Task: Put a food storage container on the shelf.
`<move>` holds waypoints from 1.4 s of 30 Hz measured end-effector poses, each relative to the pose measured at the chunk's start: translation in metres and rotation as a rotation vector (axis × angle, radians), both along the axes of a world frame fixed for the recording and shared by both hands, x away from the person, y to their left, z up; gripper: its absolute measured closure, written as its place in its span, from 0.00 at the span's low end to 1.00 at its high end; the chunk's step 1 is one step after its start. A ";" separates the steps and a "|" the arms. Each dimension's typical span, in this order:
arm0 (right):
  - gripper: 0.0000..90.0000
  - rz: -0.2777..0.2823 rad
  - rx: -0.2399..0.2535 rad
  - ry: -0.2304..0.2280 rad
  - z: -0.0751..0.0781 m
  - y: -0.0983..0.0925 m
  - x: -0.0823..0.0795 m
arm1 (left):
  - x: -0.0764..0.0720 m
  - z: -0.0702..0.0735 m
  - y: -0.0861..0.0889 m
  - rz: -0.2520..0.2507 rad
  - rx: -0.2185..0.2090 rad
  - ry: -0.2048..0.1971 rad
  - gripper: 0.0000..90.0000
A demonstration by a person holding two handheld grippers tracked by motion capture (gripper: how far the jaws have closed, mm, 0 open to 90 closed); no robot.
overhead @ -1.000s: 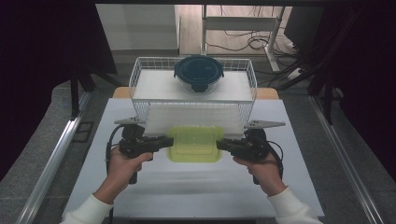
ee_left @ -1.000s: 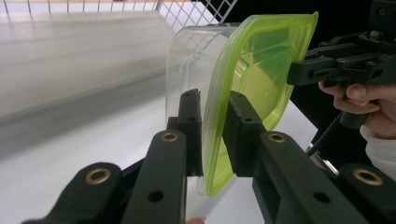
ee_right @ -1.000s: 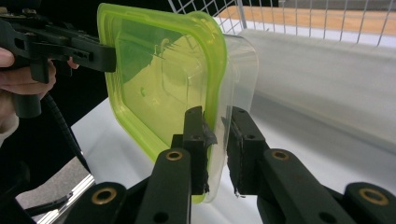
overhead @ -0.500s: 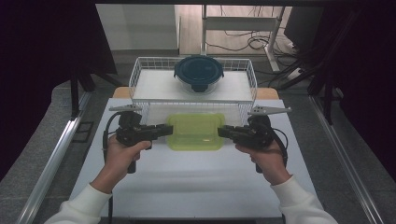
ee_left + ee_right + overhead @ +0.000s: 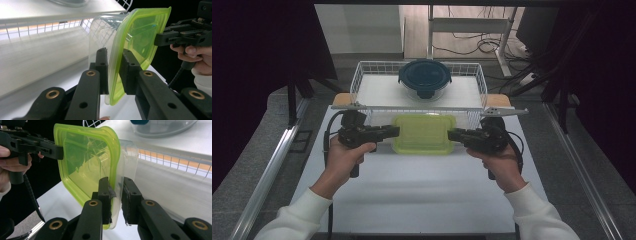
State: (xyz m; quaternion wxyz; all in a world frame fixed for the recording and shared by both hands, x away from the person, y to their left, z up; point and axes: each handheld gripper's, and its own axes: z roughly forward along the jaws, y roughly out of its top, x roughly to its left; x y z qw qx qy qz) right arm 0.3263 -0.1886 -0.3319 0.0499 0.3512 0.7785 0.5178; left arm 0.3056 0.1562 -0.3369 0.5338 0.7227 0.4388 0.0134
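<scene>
**Two grips on a lidded box, basket wall ahead**

Right now I have the green-lidded container (image 5: 424, 133) pinched from both ends. My left hand-held gripper (image 5: 393, 132) is closed down on the lid's left rim, one jaw under the lip against the clear tub wall and one on top of the lid, as its own view shows (image 5: 113, 72). My right hand-held gripper (image 5: 454, 134) clamps the opposite rim the same way (image 5: 115, 195). The box hangs between the two, level, just above the desk (image 5: 422, 195) by my reading.

What worries me is how shallow each hold is: only the lid's edge sits between the jaws. If one hand rises faster than the other, the box tilts and the rim could slide out. If my hands drift apart, the lid could flex or pop off the tub, and the tub would drop. I cannot tell how firmly the lid is seated.

Just beyond the grippers stands the near wall of the white wire basket (image 5: 362, 75), and the box would have to clear it to go in. Farther in, at the basket's back, sits a round glass bowl with a dark blue lid (image 5: 424, 77), taking the middle of the far side.
</scene>
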 end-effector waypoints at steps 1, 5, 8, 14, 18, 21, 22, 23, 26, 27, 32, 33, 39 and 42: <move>0.87 0.001 0.002 -0.003 0.002 0.000 0.001 | 0.001 0.002 0.000 -0.003 0.001 -0.006 0.87; 0.87 0.001 0.018 -0.012 0.013 -0.001 0.007 | 0.009 0.014 0.001 -0.005 -0.004 -0.021 0.87; 0.87 -0.004 0.018 -0.026 0.021 0.000 0.011 | 0.014 0.021 0.003 -0.004 -0.008 -0.031 0.87; 0.87 -0.005 0.030 -0.059 0.042 0.003 0.022 | 0.027 0.036 0.007 -0.004 -0.043 -0.046 0.87; 0.87 -0.008 0.032 -0.068 0.056 0.006 0.034 | 0.039 0.047 0.010 -0.001 -0.047 -0.061 0.87; 0.87 -0.010 0.036 -0.066 0.060 0.007 0.039 | 0.045 0.052 0.012 -0.006 -0.047 -0.068 0.87; 0.87 -0.015 0.037 -0.076 0.066 0.009 0.045 | 0.052 0.056 0.014 -0.005 -0.055 -0.068 0.87; 0.87 -0.015 0.040 -0.077 0.068 0.010 0.047 | 0.052 0.056 0.014 -0.005 -0.055 -0.068 0.87; 0.88 -0.016 0.053 -0.075 0.074 0.011 0.056 | 0.063 0.061 0.017 -0.005 -0.076 -0.066 0.87; 0.88 -0.014 0.057 -0.075 0.075 0.011 0.059 | 0.067 0.063 0.018 -0.005 -0.084 -0.063 0.87; 0.88 -0.014 0.056 -0.080 0.089 0.015 0.077 | 0.087 0.071 0.022 0.001 -0.111 -0.049 0.87; 0.88 -0.017 0.053 -0.074 0.094 0.016 0.084 | 0.092 0.074 0.022 0.001 -0.111 -0.049 0.87; 0.88 -0.037 0.044 -0.058 0.106 0.018 0.103 | 0.114 0.081 0.023 -0.009 -0.124 -0.024 0.87; 0.88 -0.045 0.045 -0.045 0.108 0.018 0.110 | 0.127 0.083 0.023 0.000 -0.126 0.001 0.87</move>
